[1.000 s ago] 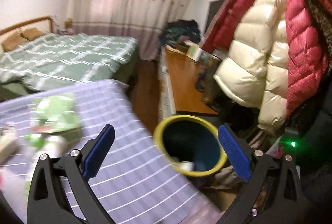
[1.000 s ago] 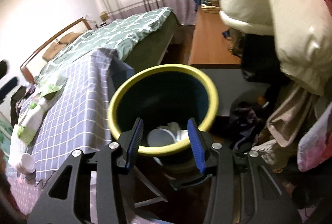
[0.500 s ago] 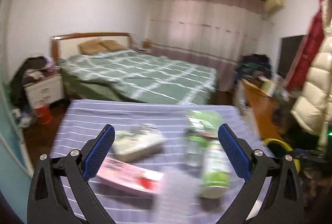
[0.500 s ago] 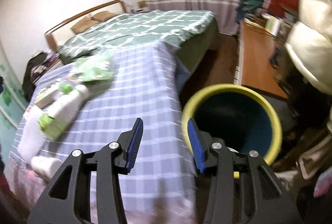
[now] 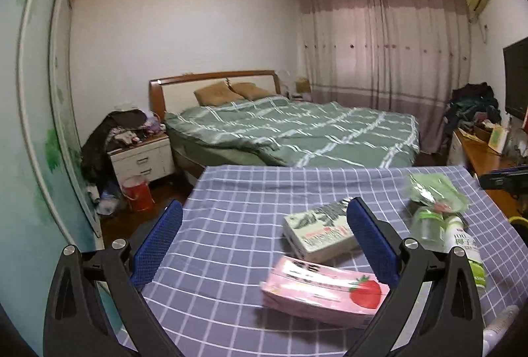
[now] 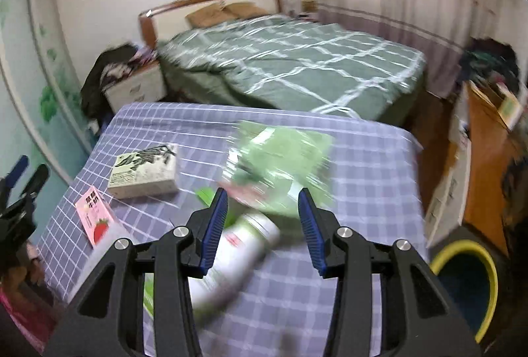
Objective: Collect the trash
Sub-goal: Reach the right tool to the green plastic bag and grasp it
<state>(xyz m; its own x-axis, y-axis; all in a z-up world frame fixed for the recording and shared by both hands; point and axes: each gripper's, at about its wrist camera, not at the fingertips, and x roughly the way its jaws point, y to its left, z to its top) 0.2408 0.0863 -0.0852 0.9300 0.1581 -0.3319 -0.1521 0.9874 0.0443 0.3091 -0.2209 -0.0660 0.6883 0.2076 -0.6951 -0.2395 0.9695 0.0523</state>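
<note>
Left gripper point(image 5: 262, 238): fingers spread wide, nothing between the pads, above the checked desk point(image 5: 231, 225). Right gripper point(image 6: 262, 221): fingers partly spread, pinching nothing, above a white bottle point(image 6: 237, 251) (blurred) and a green wrapper point(image 6: 280, 159). A pink carton point(image 5: 321, 292) lies near, a white box point(image 5: 318, 233) just beyond it, the two apart. The yellow-rimmed bin point(image 6: 472, 277) stands on the floor right of the desk.

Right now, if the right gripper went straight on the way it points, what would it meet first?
Probably the white bottle with the green label lying on the checked tablecloth, just under the open right gripper. The green plastic packet lies beyond. Blur makes depth uncertain.
</note>
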